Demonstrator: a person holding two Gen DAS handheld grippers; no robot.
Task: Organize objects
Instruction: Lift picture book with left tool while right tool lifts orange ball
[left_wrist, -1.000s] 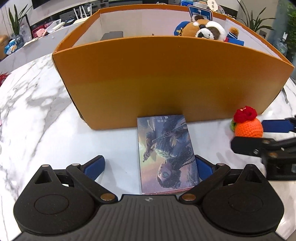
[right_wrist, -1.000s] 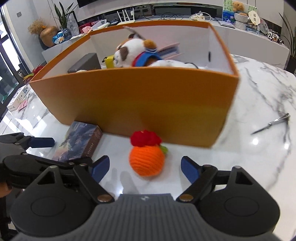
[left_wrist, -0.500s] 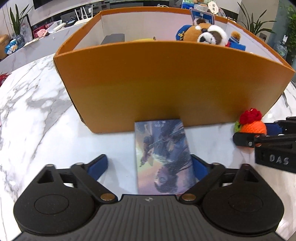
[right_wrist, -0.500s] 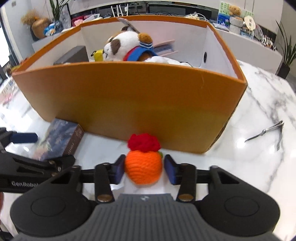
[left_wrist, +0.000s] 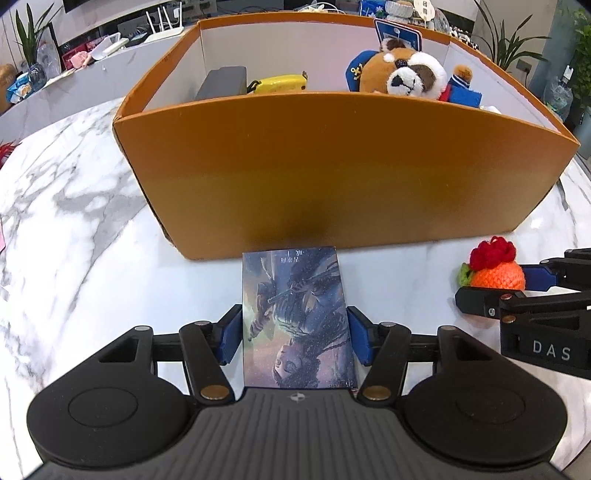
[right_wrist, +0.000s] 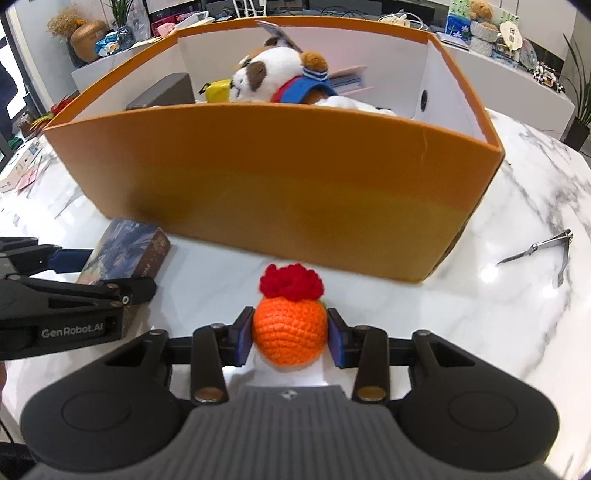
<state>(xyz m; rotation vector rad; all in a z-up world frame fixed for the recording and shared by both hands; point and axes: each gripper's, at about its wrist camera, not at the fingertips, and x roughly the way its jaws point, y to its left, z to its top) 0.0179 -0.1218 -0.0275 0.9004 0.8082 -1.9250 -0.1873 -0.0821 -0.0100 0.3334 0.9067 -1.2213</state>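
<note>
Flat illustrated card box is lying on the white marble desk, touching the orange cardboard box; orange crocheted ball with red top is sitting nearby.

White marble table. Metal nail clippers lying on it, right of the box, well apart. Behind: counter with clutter, potted plants, gold vase, teddy bear.

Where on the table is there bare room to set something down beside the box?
Bare marble lies left of the box and book, and between book and crochet orange. Right of the box, only a metal tool breaks the space. The box's right side is crowded by the plush.
</note>
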